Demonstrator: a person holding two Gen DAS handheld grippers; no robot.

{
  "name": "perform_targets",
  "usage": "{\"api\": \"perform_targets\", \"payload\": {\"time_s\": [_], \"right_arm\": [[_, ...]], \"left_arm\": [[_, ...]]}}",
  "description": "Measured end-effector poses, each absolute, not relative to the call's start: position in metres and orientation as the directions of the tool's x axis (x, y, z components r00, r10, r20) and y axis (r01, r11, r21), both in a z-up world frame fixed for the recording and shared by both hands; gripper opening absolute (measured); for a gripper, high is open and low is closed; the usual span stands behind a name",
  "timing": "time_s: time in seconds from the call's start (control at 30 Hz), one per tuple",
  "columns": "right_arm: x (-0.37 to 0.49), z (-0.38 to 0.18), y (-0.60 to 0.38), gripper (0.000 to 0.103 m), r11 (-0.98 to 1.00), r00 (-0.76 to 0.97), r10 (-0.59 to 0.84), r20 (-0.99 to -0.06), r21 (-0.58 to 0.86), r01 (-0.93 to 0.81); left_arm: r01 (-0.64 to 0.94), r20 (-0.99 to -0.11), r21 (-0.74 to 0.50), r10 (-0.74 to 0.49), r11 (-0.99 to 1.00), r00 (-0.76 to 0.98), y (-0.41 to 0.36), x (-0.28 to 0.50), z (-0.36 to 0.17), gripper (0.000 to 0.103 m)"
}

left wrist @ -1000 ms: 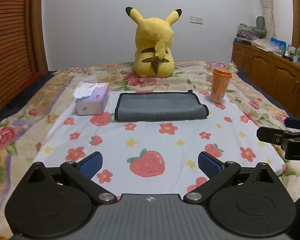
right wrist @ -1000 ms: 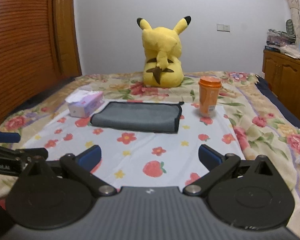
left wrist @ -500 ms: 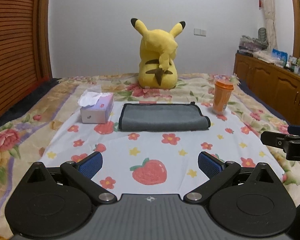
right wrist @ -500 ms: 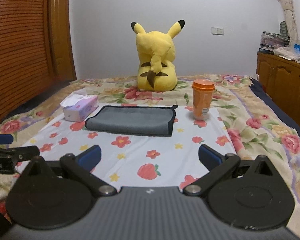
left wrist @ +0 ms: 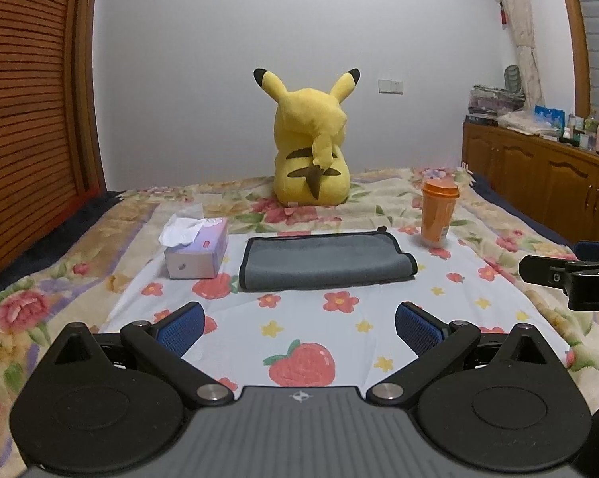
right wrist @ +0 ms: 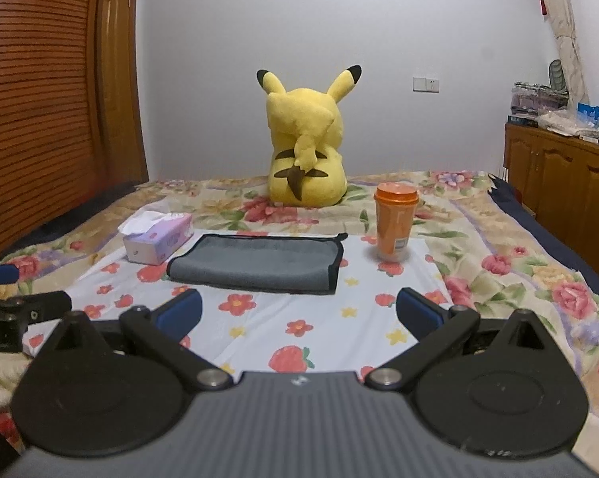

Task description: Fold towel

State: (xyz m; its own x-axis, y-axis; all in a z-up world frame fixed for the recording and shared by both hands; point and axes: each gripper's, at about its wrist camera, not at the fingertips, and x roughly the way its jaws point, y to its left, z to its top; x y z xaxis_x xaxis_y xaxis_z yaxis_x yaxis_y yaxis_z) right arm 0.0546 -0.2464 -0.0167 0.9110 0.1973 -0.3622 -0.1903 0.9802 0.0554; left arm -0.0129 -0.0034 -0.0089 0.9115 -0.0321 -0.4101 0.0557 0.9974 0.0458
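A grey towel (left wrist: 325,261) with black trim lies folded flat on the white flowered sheet (left wrist: 307,326) on the bed; it also shows in the right wrist view (right wrist: 259,265). My left gripper (left wrist: 299,328) is open and empty, held well short of the towel's near edge. My right gripper (right wrist: 298,312) is open and empty, also short of the towel. The right gripper shows at the right edge of the left wrist view (left wrist: 570,271), and the left gripper at the left edge of the right wrist view (right wrist: 16,302).
A tissue box (left wrist: 195,251) sits left of the towel and an orange lidded cup (left wrist: 438,213) to its right. A yellow plush toy (left wrist: 311,151) sits behind. A wooden cabinet (left wrist: 546,183) runs along the right, a slatted wooden wall (left wrist: 28,119) on the left.
Both grippers have pulled back and tilted up, so the towel, box and cup sit lower and smaller in view. Both stay open. The towel has not moved.
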Motion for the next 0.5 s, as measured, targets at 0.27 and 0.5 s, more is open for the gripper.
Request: {"api": "perform_targets", "payload": {"time_s": [0.27,0.5], "right_arm": [[0.0497,-0.0144,-0.2487,0.103,0.981,0.926,0.196,-0.322,0.055,-0.188],[0.0466,-0.0121,-0.253,0.103,0.983,0.94,0.185,-0.288,0.065,-0.173]], "left_arm": [[0.042,-0.364,0.057,-0.019,0.997,0.931,-0.0029,-0.0185,-0.0039,0.103],[0.043,-0.329,0.069,-0.018,0.997,0.944,-0.0039,-0.0227,-0.0012,0.103]]}}
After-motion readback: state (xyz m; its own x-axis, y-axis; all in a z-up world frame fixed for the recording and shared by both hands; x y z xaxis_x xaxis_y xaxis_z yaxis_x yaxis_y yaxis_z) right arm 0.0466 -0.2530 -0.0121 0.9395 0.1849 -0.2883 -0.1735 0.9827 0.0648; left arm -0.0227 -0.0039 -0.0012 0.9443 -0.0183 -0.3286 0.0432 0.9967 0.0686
